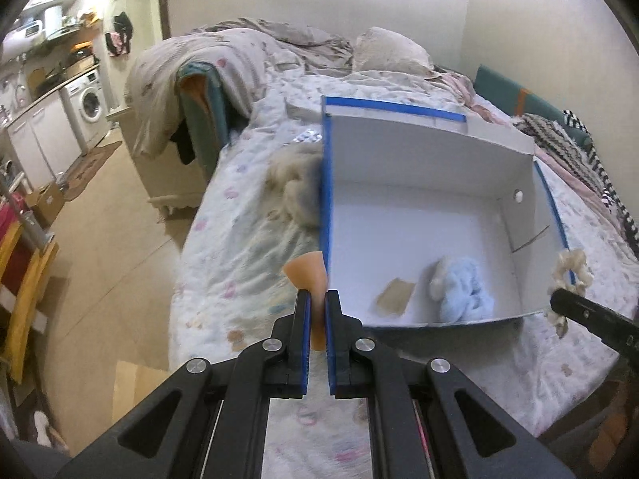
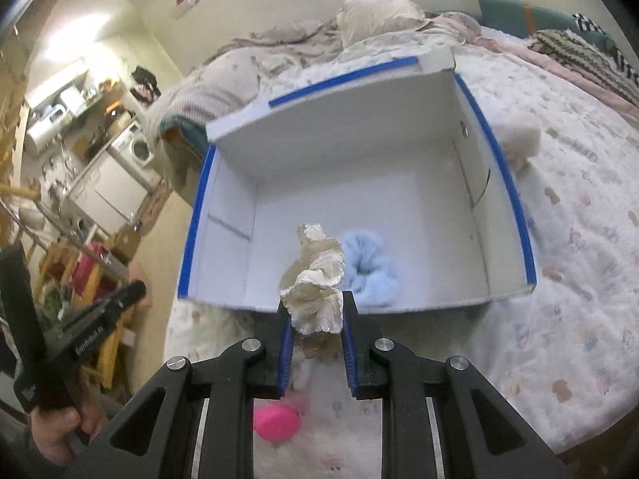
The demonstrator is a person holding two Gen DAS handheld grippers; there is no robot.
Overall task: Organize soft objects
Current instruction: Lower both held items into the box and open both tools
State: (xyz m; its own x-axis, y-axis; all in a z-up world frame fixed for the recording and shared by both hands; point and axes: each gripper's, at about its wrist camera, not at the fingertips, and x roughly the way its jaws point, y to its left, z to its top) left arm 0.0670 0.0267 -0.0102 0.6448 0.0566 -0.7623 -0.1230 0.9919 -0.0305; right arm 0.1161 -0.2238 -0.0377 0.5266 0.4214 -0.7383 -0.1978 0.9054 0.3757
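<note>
A white cardboard box with blue-taped rim (image 1: 515, 199) (image 2: 471, 135) lies open on the bed. A light blue fluffy scrunchie (image 1: 465, 289) (image 2: 371, 267) lies inside near the front wall. My left gripper (image 1: 318, 299) is shut on a peach-coloured soft puff (image 1: 307, 273), just outside the box's left front corner. My right gripper (image 2: 315, 299) is shut on a cream ruffled scrunchie (image 2: 319, 279) (image 1: 571, 271), held over the box's front edge. A grey fluffy item (image 1: 295, 183) lies left of the box, a cream fluffy one (image 2: 519, 139) to its right.
A pink round object (image 2: 276, 423) lies on the floral bedspread (image 1: 239, 247) below my right gripper. A brown paper scrap (image 1: 395, 295) lies in the box. Pillows and rumpled bedding (image 1: 383, 52) sit beyond. The floor and kitchen units (image 1: 84, 103) are at left.
</note>
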